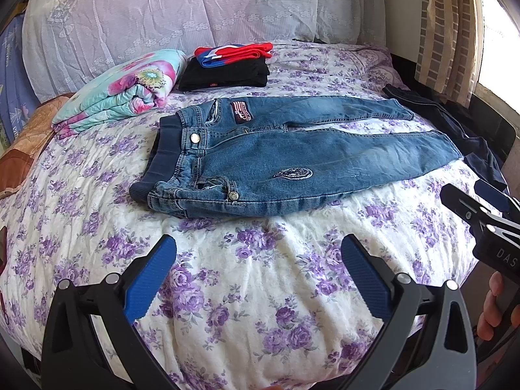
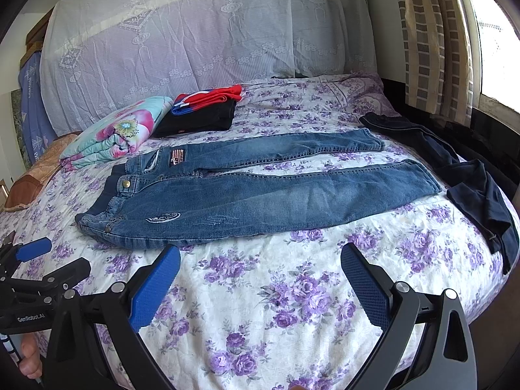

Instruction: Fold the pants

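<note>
Left wrist view: jeans (image 1: 292,156) lie flat, bare bedspread (image 1: 260,292) beneath both wide-spread, empty jaws.

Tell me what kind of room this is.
Most likely a bedroom at home: a bed under a purple-flowered bedspread, a folded floral quilt beside a stack of folded clothes, and a curtain by the window.

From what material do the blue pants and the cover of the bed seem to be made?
Blue pants: apparently denim, faded matte wash, with visible seams, a metal button and sewn patches. Bed cover: soft woven cloth, perhaps cotton, matte, printed with purple flowers; it wrinkles softly, but the fibre cannot be confirmed.
</note>
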`<control>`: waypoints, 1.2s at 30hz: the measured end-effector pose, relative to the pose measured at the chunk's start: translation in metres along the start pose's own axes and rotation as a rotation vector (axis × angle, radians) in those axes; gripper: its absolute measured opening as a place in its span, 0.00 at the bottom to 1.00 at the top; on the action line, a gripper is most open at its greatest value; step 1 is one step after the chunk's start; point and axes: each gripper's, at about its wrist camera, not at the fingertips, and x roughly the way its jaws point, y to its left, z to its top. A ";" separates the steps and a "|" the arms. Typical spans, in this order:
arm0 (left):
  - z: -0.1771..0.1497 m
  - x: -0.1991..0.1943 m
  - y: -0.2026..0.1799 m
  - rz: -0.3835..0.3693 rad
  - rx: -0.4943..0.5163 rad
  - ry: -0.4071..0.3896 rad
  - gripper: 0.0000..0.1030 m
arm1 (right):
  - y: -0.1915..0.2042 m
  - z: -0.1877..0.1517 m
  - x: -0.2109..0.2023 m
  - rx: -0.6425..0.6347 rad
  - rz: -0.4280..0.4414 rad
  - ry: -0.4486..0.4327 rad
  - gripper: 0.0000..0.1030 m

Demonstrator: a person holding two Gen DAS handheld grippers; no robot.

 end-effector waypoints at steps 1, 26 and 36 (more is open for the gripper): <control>0.000 0.000 0.000 0.000 -0.001 0.000 0.96 | 0.000 0.000 0.000 0.000 0.000 0.000 0.97; -0.001 0.006 0.003 -0.012 -0.006 0.020 0.96 | 0.001 -0.002 0.004 -0.002 0.002 0.007 0.97; 0.007 0.025 0.085 0.029 -0.060 0.062 0.96 | 0.057 -0.010 0.005 -0.142 0.219 -0.075 0.97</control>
